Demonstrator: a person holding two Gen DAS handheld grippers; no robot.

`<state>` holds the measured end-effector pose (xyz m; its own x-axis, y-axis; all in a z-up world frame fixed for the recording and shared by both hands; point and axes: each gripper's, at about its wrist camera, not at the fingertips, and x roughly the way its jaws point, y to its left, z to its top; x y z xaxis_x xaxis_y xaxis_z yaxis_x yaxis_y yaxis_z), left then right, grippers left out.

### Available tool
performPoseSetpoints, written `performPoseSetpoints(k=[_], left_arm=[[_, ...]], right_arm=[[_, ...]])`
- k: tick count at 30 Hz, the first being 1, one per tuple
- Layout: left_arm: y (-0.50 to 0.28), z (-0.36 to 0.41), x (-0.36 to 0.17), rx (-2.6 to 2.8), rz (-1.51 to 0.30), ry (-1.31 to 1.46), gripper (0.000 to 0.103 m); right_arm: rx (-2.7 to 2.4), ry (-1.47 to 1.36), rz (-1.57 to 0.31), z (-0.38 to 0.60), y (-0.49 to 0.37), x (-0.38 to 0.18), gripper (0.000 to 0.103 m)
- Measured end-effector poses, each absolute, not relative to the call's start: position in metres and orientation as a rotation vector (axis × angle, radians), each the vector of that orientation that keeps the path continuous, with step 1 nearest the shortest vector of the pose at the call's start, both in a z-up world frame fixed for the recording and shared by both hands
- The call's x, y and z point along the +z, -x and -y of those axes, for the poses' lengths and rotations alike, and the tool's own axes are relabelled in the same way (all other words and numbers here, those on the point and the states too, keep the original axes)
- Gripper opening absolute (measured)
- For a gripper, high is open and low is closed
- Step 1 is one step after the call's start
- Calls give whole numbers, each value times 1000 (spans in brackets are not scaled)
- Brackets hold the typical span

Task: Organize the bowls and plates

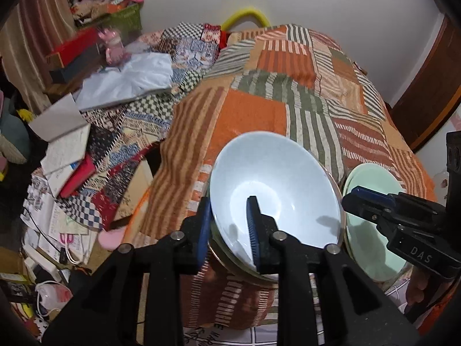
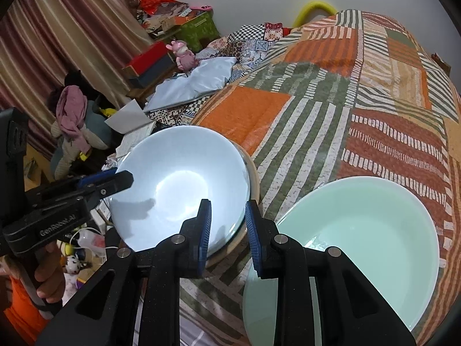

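Counting from the patchwork bedspread (image 2: 331, 109) as the fixed mark: two bowls sit at its near edge, one pale blue bowl (image 2: 178, 184) toward its left corner and one mint green bowl (image 2: 368, 230) to the right of it. Under the blue one there looks to be one more dish, only its rim (image 2: 255, 173) showing, so I cannot tell what kind. Two grippers hover at that same near edge, the left gripper (image 1: 227, 225) and the right gripper (image 2: 227, 230). Beyond the bedspread's left side stands one pink toy figure (image 2: 184, 54), one red box (image 2: 147, 60) and one green basket (image 2: 198, 28).
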<state>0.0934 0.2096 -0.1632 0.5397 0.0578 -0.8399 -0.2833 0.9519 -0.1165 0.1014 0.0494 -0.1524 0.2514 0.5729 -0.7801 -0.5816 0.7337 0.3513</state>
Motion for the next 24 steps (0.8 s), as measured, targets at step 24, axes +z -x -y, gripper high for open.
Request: performPoseSetpoints(k=[24], left_arm=[[-86,-229,-217,153,-1071,418,51]], right_arm=[[786,35,-1165,-71,-108,-185,28]])
